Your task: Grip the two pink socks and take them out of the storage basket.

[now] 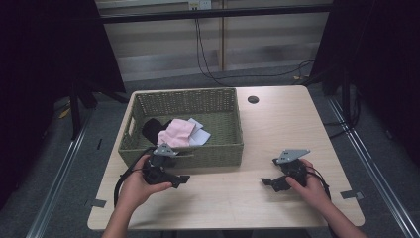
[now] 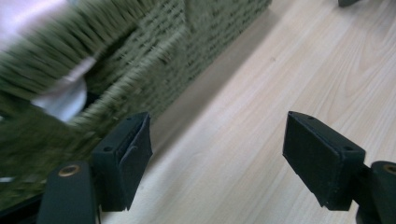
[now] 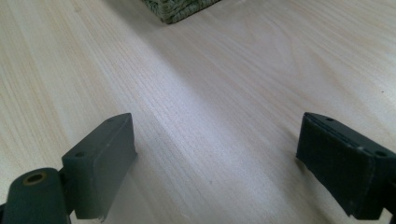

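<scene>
Two black tools are resting wide open and empty on the pale wooden desk (image 1: pixel 277 124): left tool (image 1: pixel 179 181) beside the green woven basket (image 1: pixel 218 151), right tool (image 1: pixel 267 183) well apart.

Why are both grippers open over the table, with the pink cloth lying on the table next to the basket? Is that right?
Not quite. The pink cloth lies inside the basket, not on the table beside it, as the high view shows. The rest holds: the left gripper and the right gripper both have their jaws wide apart over the table, with nothing between them.
</scene>
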Demonstrator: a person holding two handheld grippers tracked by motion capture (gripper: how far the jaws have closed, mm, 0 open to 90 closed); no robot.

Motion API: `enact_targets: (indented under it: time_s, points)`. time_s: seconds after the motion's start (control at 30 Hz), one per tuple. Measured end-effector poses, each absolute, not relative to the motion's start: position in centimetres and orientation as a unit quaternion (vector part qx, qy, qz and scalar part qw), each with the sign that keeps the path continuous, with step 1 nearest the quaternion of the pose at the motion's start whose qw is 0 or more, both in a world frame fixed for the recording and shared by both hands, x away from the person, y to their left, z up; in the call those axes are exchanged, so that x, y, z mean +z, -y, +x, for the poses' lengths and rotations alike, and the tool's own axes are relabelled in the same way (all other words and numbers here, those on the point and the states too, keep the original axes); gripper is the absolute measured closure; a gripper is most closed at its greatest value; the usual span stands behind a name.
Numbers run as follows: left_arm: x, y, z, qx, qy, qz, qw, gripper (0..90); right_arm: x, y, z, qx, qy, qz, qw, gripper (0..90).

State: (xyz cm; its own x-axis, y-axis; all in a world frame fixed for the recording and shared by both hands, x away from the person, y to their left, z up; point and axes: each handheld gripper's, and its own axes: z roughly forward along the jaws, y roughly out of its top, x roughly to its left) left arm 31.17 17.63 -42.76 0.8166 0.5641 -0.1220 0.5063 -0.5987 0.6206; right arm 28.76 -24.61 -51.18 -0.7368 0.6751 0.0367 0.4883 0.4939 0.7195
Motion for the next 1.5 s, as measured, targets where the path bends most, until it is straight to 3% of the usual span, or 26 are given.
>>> enact_targets:
  time_s: [0.97,1.5]
  points:
    - [-35.2,-17.8,35.4,0.026,-0.314,0.890,0.330,24.1,-51.2,24.6,28.8,0.371,-0.855,0.340,0.126,10.7]
    - [-34.9,-18.4,39.6,0.032,-0.352,0.890,0.288,24.7,-51.2,24.6,28.8,0.371,-0.855,0.340,0.126,10.7]
